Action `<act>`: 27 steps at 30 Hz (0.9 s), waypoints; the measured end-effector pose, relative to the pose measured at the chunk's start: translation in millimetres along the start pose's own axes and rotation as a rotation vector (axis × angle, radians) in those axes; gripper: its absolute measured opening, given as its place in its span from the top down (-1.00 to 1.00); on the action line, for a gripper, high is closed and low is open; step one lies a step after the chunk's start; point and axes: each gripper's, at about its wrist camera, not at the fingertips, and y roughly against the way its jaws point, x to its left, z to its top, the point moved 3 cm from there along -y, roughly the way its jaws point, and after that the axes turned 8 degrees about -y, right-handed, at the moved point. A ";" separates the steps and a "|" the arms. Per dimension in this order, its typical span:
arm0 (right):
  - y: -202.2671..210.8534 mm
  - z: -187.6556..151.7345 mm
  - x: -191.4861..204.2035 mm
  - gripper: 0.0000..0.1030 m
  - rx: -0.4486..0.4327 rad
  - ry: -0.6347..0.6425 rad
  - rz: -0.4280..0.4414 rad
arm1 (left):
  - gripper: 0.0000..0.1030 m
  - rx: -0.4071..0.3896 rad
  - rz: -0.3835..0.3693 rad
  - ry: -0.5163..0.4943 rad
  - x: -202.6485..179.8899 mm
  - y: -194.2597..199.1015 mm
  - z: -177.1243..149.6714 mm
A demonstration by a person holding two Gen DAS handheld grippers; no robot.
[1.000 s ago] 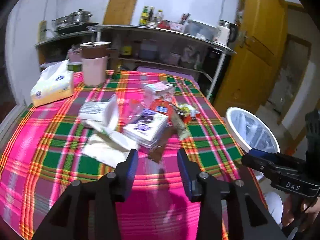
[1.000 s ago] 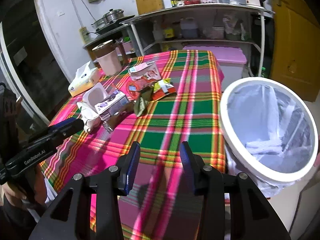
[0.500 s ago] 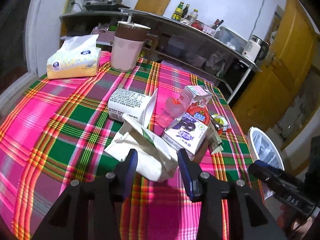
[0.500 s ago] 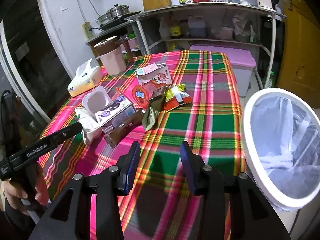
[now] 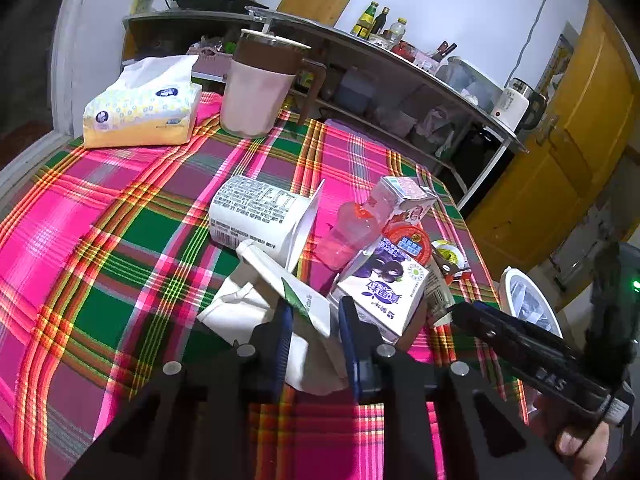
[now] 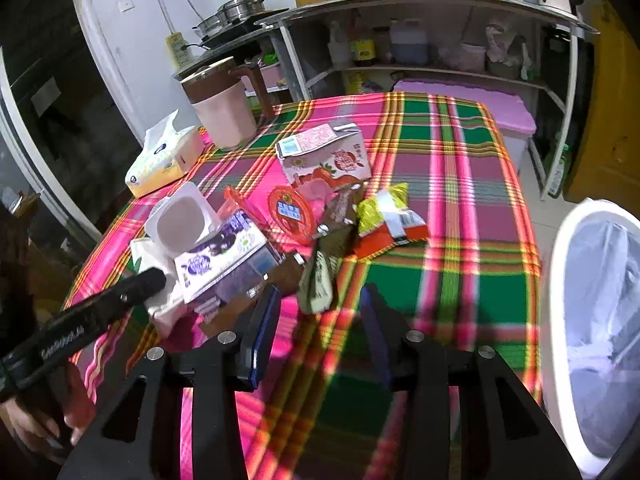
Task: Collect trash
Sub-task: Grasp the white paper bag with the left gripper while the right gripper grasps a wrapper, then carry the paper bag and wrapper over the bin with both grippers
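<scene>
Crumpled white paper bag [image 5: 280, 312] sits between the left gripper [image 5: 314, 322] fingers, whose jaws have just been closing onto it; pinch firmly, then lift clear of the purple carton [image 5: 384, 292] alongside, toward the white bin [image 6: 596, 320] near the open, empty right gripper [image 6: 320, 324]

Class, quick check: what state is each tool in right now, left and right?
Left tool: jaws just closing on the crumpled white paper bag.
Right tool: open, holding nothing.
</scene>
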 end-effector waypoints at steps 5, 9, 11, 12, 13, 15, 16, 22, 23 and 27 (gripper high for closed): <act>-22.2 5.2 -1.5 0.34 0.033 -0.018 -0.006 | 0.60 -0.001 -0.020 -0.010 0.2 -2.5 1.1; -27.4 4.1 -6.1 0.66 0.043 -0.037 -0.009 | 0.64 -0.003 -0.034 -0.018 -1.3 -2.7 1.0; -24.8 3.2 -5.2 0.72 0.035 -0.033 -0.014 | 0.67 -0.004 -0.039 -0.020 -1.3 -2.2 0.7; -23.4 2.6 -5.1 0.74 0.033 -0.032 -0.015 | 0.70 -0.006 -0.040 -0.023 -1.8 -1.3 0.2; -21.8 2.0 -5.2 0.74 0.031 -0.032 -0.013 | 0.77 -0.006 -0.041 -0.027 -2.6 -0.5 -0.2; -17.4 -0.6 -5.1 0.77 0.031 -0.033 -0.007 | 0.83 -0.007 -0.036 -0.039 -4.5 2.2 -1.4; -15.0 -2.4 -5.2 0.77 0.029 -0.030 -0.006 | 0.83 -0.010 -0.035 -0.045 -5.4 4.1 -2.1; 3.6 -17.9 -6.5 0.81 0.030 -0.032 0.009 | 0.84 -0.024 -0.029 -0.079 -10.3 18.2 -8.4; 6.5 -19.9 -6.0 0.81 0.029 -0.032 0.012 | 0.84 -0.028 -0.028 -0.085 -11.7 22.5 -10.1; 22.0 -30.6 -5.5 0.82 0.018 -0.034 0.021 | 0.84 -0.041 -0.034 -0.109 -19.2 36.9 -15.1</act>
